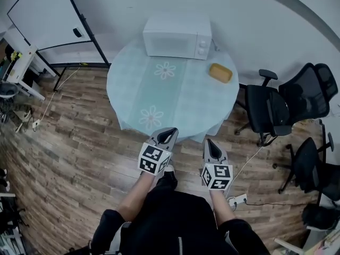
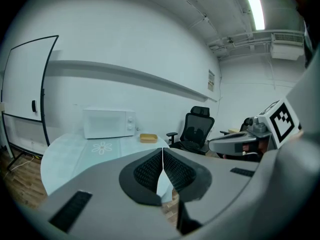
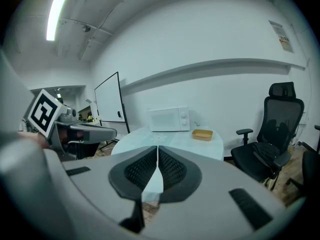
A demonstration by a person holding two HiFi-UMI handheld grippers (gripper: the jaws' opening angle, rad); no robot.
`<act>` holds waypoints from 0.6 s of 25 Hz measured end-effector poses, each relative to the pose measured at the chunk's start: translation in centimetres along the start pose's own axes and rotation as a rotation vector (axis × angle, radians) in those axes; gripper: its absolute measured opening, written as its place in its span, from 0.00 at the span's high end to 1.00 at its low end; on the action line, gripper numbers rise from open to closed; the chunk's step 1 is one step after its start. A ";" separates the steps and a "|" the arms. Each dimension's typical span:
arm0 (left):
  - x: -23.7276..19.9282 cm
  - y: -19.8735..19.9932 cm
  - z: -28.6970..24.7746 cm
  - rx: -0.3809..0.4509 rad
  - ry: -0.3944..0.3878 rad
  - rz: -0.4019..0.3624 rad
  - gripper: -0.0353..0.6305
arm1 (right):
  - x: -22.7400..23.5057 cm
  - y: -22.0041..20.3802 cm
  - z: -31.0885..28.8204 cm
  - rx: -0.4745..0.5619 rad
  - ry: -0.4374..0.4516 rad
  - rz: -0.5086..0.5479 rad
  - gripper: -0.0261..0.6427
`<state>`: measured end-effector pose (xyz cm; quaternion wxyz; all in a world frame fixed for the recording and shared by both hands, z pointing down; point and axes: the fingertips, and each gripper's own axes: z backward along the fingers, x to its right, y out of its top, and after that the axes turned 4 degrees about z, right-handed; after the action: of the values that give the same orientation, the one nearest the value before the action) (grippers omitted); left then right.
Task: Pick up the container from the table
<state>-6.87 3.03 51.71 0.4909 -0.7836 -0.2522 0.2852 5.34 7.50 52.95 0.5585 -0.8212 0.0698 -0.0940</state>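
Wood-plank flooring (image 1: 69, 158) runs under a round table draped in a pale blue-green flowered cloth (image 1: 125, 92), which stands close to a white wall. Over the floor, just short of the table's near rim, the left tool (image 1: 171, 131) and the right tool (image 1: 207, 142) are held side by side, both aimed at the table. On each tool the jaws are pressed together, the ribbed black pads meeting along a thin line with nothing between them

A small shallow yellow-orange rectangular container (image 1: 220, 72) lies on the far right part of the table, near the right rim. It is well apart from both tools, ahead of the right tool and slightly to its right. A boxy white microwave oven (image 1: 177, 37) sits at the far rim, just left of the container and apart from it. Flowered cloth stretches flat from the near rim up to both, and hangs over the edge all round

Black mesh office chairs (image 1: 276, 108) stand to the right, the nearest close beside the rim by the container. A white board on a black stand (image 1: 42, 15) stands at the far left, with open floor before it
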 end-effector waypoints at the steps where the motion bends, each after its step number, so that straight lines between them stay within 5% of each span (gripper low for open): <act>1: -0.6 0.2 -0.3 -0.002 -0.006 0.000 0.92 | -0.2 0.3 -0.7 0.000 -0.003 0.000 0.92; 15: -6.5 1.6 -4.4 -0.024 -0.078 0.006 0.92 | -0.5 1.9 -7.1 -0.024 -0.066 -0.014 0.92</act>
<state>-8.28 -4.74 53.06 0.4704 -0.7786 -0.2720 0.3140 3.23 0.55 53.71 0.5500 -0.8309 0.0466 -0.0701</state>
